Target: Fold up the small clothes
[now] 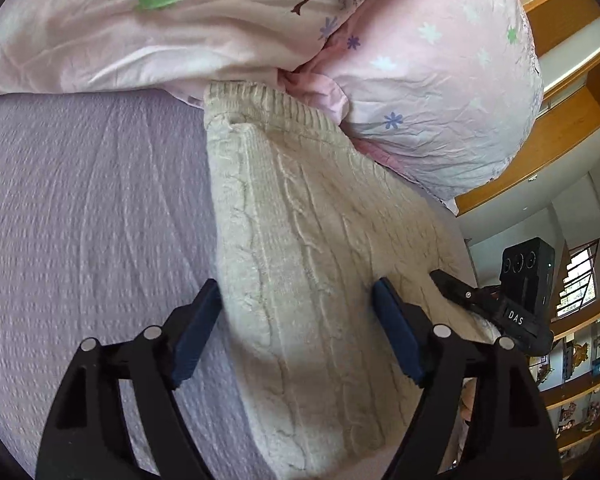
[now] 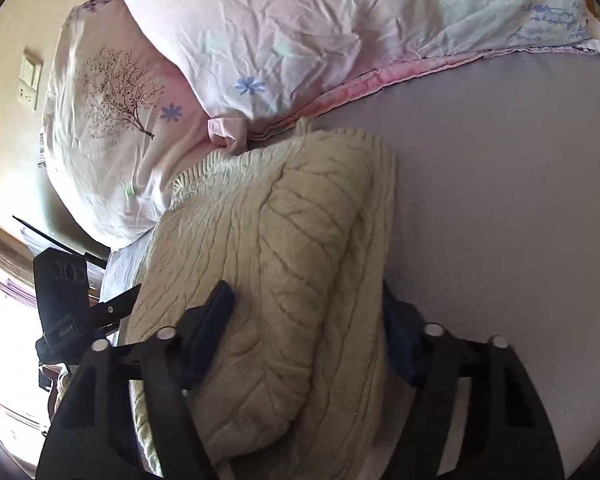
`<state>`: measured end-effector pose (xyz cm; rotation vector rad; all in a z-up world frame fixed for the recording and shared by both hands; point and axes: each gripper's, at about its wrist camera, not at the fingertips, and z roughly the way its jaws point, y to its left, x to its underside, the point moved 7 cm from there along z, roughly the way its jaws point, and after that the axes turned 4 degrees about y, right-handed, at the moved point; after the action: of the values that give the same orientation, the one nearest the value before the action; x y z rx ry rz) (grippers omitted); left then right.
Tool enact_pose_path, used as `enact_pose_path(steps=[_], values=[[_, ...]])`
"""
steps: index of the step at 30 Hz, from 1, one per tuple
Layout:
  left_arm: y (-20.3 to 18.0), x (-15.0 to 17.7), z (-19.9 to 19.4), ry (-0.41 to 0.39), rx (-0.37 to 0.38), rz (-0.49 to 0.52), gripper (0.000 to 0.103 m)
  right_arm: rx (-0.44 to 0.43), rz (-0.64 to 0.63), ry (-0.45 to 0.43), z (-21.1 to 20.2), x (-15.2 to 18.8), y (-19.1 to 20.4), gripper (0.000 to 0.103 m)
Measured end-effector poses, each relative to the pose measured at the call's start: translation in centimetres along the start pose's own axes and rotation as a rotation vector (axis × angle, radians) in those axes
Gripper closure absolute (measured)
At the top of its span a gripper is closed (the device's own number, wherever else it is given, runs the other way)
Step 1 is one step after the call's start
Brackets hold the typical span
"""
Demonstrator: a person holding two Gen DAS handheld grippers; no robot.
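The left gripper [image 1: 298, 300] has its blue-padded fingers spread wide apart, straddling a cream cable-knit sweater [image 1: 312, 264] without pinching it: one pad sits at the sweater's left edge over the lilac bedsheet [image 1: 84, 216], the other rests on the knit toward its right side. The right gripper [image 2: 304, 320] is spread as well, its fingers on either side of a thick folded bundle of the same sweater [image 2: 284, 248]; the left pad lies on top of the knit, while the right pad is partly buried behind the bundle's edge, so whether it presses the fabric cannot be told. The sweater lies folded on the bedsheet [image 2: 500, 200], its ribbed hem pointing away from the grippers and touching the bedding beyond. Crowding that far end are a pink pillow [image 1: 440, 92] printed with small flowers and, beside it, a crumpled pink duvet [image 1: 160, 32] bearing a tree print; the pillow overlaps the sweater's far corner. In the left wrist view the right gripper's black body [image 1: 512, 308], marked "DAS", juts in at the sweater's right edge, with wooden shelves [image 1: 580, 380] of ornaments behind it. In the right wrist view the left gripper's black body [image 2: 64, 304] shows at the left, near a wall switch [image 2: 30, 80].
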<state>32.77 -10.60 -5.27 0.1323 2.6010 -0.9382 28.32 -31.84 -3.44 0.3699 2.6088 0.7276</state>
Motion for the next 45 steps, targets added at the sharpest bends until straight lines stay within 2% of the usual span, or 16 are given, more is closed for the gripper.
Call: enact_pose_path(steps=[1,4,9,12,15,16,19,22,23,26,29,32,35,37,39,45], values=[[-0.1,0.0,0.1,-0.013,-0.010,-0.002,0.038,-0.055,0.021,0.013,0.1,0.3,0.1,0.058],[-0.2,-0.2,-1.4,-0.031,0.029,0.011,0.066,-0.100,0.061,-0.010,-0.6,0.7,0.9,0.064],[1.5,0.9,-9.6,-0.086,0.016,0.059,0.068,-0.233,-0.044,0.026,-0.2,1.9,8.6,0.068],[5.2,1.7,-13.9,-0.121,-0.082,0.021,0.064,-0.264,-0.131,0.092,3.0,3.3,13.5,0.068],[10.0,2.6,-14.5,-0.106,-0.293,-0.028,0.059,-0.106,-0.204,0.140,7.5,4.4,15.3,0.058],[10.8,3.1,-14.5,-0.087,-0.305,-0.050,0.059,-0.065,-0.206,0.144,8.1,4.5,15.4,0.045],[9.7,4.3,-17.6,-0.196,-0.243,-0.016,0.062,0.009,-0.236,0.012,4.7,4.1,16.0,0.043],[6.0,5.5,-20.1,-0.301,-0.141,0.072,0.058,-0.159,-0.229,-0.054,0.4,4.5,18.3,0.026],[5.0,5.8,-20.0,-0.298,-0.103,0.092,0.053,-0.224,-0.232,-0.032,0.0,5.0,19.4,0.017],[3.2,6.7,-17.2,-0.225,-0.085,0.139,0.047,-0.340,-0.196,0.132,2.6,6.5,21.6,0.012],[4.9,7.3,-12.1,-0.088,-0.178,0.114,0.045,-0.229,-0.132,0.193,7.1,6.7,19.7,0.014],[3.4,7.3,-11.0,-0.134,-0.295,0.204,0.039,-0.225,-0.097,0.138,6.8,5.9,19.5,0.019],[1.9,8.7,-12.4,-0.144,-0.306,0.254,0.026,-0.122,-0.196,0.058,3.2,7.6,20.7,0.012],[2.3,10.1,-14.1,-0.172,-0.424,0.279,0.004,-0.058,-0.276,-0.031,0.0,9.2,21.3,0.001],[3.3,11.9,-15.5,-0.203,-0.567,0.292,0.002,-0.002,-0.319,-0.123,-3.0,11.0,21.1,0.001],[6.6,15.8,-15.1,-0.123,-0.565,0.207,0.002,0.340,-0.414,-0.134,-0.8,18.0,19.2,0.001]])
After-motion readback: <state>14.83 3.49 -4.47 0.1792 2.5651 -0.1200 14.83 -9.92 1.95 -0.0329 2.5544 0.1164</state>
